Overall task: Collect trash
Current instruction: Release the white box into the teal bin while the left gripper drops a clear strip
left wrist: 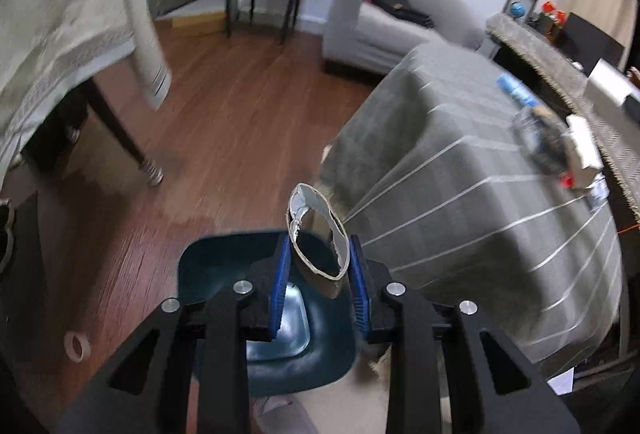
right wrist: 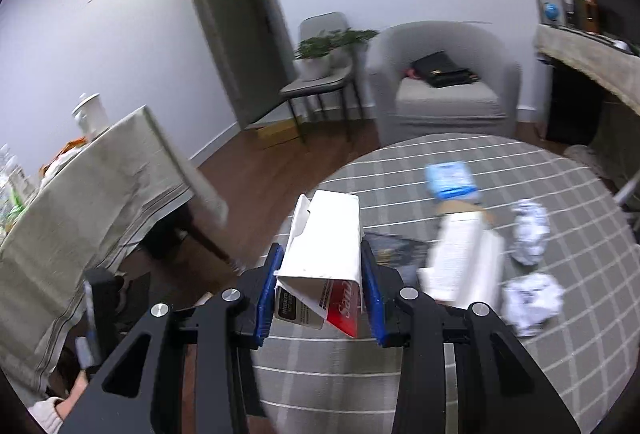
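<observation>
My left gripper (left wrist: 318, 262) is shut on a squashed cardboard tube (left wrist: 318, 248) with a torn foil end, held above a dark teal trash bin (left wrist: 224, 270) on the floor beside the round table (left wrist: 480, 194). My right gripper (right wrist: 322, 274) is shut on a white carton (right wrist: 324, 250) with red print, held above the near edge of the round table with the grey checked cloth (right wrist: 560, 314). On that table lie two crumpled white papers (right wrist: 530, 230), a blue packet (right wrist: 450, 180), a white box (right wrist: 464, 262) and a dark wrapper (right wrist: 394, 248).
A dining table with a beige cloth (right wrist: 92, 194) stands to the left, its leg (left wrist: 132, 142) on the wooden floor. A grey armchair (right wrist: 444, 90) and a chair with a plant (right wrist: 324, 62) stand at the back. A tape roll (left wrist: 77, 346) lies on the floor.
</observation>
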A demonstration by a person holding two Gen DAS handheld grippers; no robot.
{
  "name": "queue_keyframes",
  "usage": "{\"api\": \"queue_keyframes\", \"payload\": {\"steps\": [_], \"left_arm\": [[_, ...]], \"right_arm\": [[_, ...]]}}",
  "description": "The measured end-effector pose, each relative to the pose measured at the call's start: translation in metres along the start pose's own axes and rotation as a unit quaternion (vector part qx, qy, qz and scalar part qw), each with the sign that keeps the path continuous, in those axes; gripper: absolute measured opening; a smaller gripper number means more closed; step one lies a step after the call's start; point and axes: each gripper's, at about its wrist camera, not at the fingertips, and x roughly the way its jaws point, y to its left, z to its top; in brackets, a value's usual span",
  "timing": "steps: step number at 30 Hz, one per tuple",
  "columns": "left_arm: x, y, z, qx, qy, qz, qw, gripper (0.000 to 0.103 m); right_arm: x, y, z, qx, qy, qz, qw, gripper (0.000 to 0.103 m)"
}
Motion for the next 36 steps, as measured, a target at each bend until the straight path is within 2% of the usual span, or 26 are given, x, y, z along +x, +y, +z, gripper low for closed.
{"api": "queue_keyframes", "payload": {"steps": [10,14,16,20,22,23,30,32,36], "left_arm": [[0.039,0.036,-0.036,0.020,0.102,0.049,0.9934,0.031],[0.048,0.047,-0.050,0.019,0.130,0.050,0.9901,0.032],[0.053,0.053,-0.054,0.014,0.139,0.045,0.9891,0.039],[0.049,0.060,-0.054,0.012,0.139,0.039,0.9894,0.045],[0.048,0.063,-0.053,0.010,0.136,0.035,0.9901,0.054],[0.046,0.065,-0.052,0.010,0.132,0.036,0.9905,0.054],[0.018,0.084,-0.040,-0.013,0.083,0.037,0.9958,0.054],[0.007,0.087,-0.035,-0.013,0.059,0.046,0.9971,0.052],[-0.011,0.094,-0.029,-0.026,0.028,0.033,0.9987,0.043]], "right_arm": [[0.055,0.077,-0.017,-0.058,0.071,0.044,0.995,0.038],[0.073,0.096,-0.025,-0.073,0.099,0.050,0.991,0.038],[0.084,0.106,-0.031,-0.082,0.118,0.050,0.988,0.038],[0.101,0.120,-0.042,-0.096,0.150,0.048,0.983,0.038],[0.110,0.126,-0.048,-0.103,0.166,0.046,0.980,0.038],[0.114,0.129,-0.050,-0.105,0.173,0.044,0.978,0.038],[0.138,0.140,-0.069,-0.119,0.209,0.038,0.970,0.038],[0.143,0.142,-0.073,-0.121,0.217,0.036,0.968,0.038],[0.154,0.149,-0.080,-0.130,0.230,0.034,0.964,0.038]]}}
